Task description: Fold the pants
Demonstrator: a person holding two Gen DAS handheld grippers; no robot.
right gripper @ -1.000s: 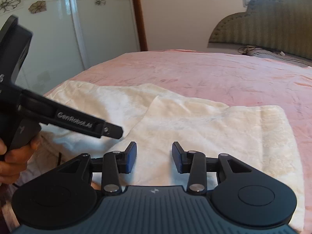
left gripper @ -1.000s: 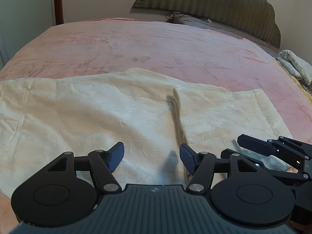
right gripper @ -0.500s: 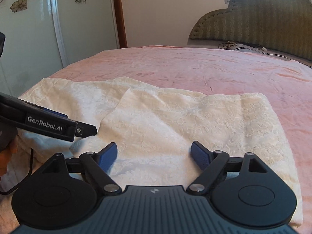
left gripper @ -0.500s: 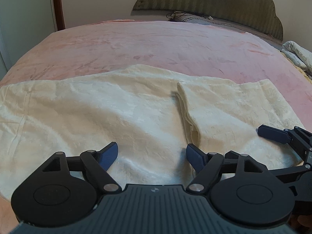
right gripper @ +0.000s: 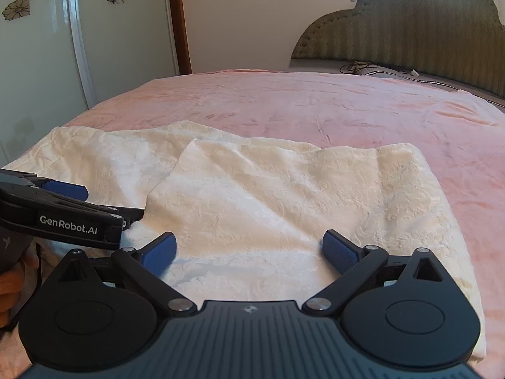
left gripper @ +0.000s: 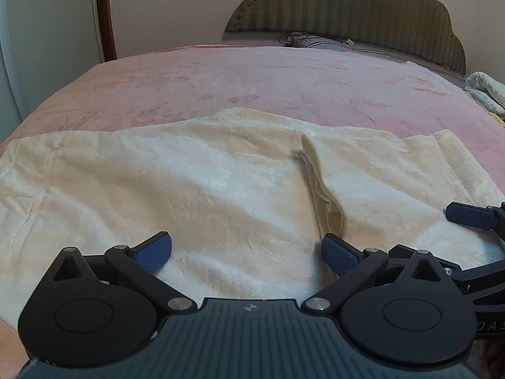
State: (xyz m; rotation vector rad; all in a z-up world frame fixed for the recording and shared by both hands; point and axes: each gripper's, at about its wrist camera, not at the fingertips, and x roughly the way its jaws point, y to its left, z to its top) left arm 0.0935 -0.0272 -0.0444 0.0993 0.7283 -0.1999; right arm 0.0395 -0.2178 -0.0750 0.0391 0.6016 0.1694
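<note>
- Cream pants (left gripper: 195, 189) lie spread across a pink blanket (left gripper: 252, 85) on a bed, directly ahead of and below both claws
- The fabric is pale, soft and lightly crinkled, with a faint raised pattern that shows best in the right wrist view (right gripper: 284, 195)
- One end is folded back over the rest, making a doubled panel whose layered edge (left gripper: 318, 183) runs away from the left claw's right-hand finger
- The left claw (left gripper: 246, 252) has just been opening and stands wide, nothing between its blue pads (left gripper: 154, 251), with the cloth lying under them
- The right claw (right gripper: 249, 251) has likewise just been opening and is spread wide over the folded panel, gripping nothing
- Seen from the right wrist, the left claw (right gripper: 79, 202) sits just to the left, its tips at the near corner of the fold; part of a hand (right gripper: 12, 281) shows behind it
- A green padded headboard (right gripper: 410, 31) stands well beyond the pants, at the far end of the bed
</note>
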